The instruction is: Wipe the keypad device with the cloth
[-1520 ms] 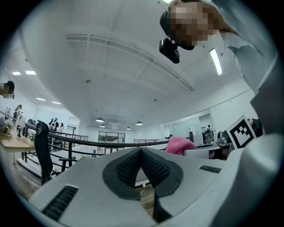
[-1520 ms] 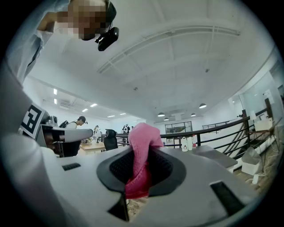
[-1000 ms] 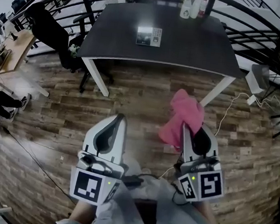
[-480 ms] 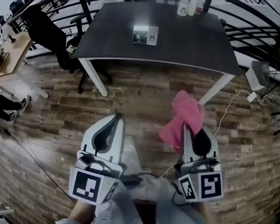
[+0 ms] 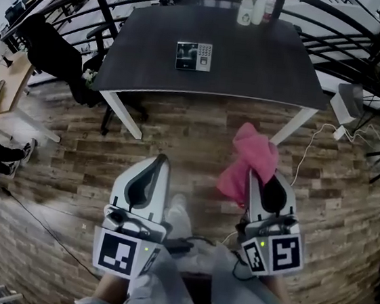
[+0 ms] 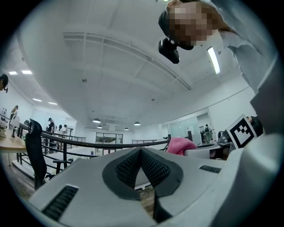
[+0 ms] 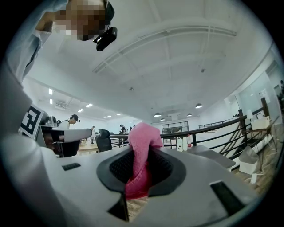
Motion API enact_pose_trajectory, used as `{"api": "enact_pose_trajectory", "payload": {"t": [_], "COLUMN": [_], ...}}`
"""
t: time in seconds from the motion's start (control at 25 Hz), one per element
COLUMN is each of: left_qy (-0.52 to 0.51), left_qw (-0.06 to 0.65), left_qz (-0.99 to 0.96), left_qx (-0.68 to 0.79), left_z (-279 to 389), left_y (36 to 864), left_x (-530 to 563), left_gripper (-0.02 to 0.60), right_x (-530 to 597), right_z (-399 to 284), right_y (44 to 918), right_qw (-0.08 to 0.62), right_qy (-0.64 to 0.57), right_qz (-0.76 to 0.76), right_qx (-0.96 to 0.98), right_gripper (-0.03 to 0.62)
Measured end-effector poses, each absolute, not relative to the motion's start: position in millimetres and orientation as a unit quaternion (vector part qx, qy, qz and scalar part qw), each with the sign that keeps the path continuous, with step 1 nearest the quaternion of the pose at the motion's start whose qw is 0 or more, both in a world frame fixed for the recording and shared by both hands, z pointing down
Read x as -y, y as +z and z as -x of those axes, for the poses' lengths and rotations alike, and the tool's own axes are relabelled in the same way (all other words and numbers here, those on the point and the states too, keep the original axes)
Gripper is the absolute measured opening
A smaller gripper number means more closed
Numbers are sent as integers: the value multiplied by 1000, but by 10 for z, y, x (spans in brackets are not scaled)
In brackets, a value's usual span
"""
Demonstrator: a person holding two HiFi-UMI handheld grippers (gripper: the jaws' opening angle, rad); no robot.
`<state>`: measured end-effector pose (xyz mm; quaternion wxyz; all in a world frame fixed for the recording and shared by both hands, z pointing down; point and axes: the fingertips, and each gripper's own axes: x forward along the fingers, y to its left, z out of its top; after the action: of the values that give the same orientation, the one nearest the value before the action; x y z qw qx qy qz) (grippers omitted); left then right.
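As desk (image 5: 268,68) w/ keypad (image 5: 193,56) draws nearer, right gripper (image 5: 254,173) pinches the cloth (image 5: 249,160), left gripper (image 5: 164,160) closed & empty; wiping not started.

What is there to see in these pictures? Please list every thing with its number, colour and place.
table: one, dark top and white legs, ahead of the person
keypad: one, grey, on the table
bottles: two, whitish, at the table's far edge
cloth: one, pink, in the right gripper
chair: one, black, left of the table
railing: black, behind the table
box: one, white, on the floor right of the table
floor: brown wood
left gripper: grey, shut, empty
right gripper: grey, shut on the cloth
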<state>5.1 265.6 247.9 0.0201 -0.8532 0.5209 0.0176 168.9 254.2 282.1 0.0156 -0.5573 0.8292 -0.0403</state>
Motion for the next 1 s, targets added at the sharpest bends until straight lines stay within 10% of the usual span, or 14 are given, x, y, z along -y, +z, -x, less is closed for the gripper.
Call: {"api": "enact_pose_trajectory", "payload": {"t": [1.0], "left_qy": [24], "left_qw": [24], "left_qz": [867], "left_qx": [-497], "left_z": [686], "left_y": [2467], "left_x": [-898], "left_gripper": [3], "right_x": [-865], "right_z": [-936], "right_y": [2844], "right_qw": [14], "right_qy": [-39], "right_qz": [579], "right_qx": [-814], "right_gripper": [71]}}
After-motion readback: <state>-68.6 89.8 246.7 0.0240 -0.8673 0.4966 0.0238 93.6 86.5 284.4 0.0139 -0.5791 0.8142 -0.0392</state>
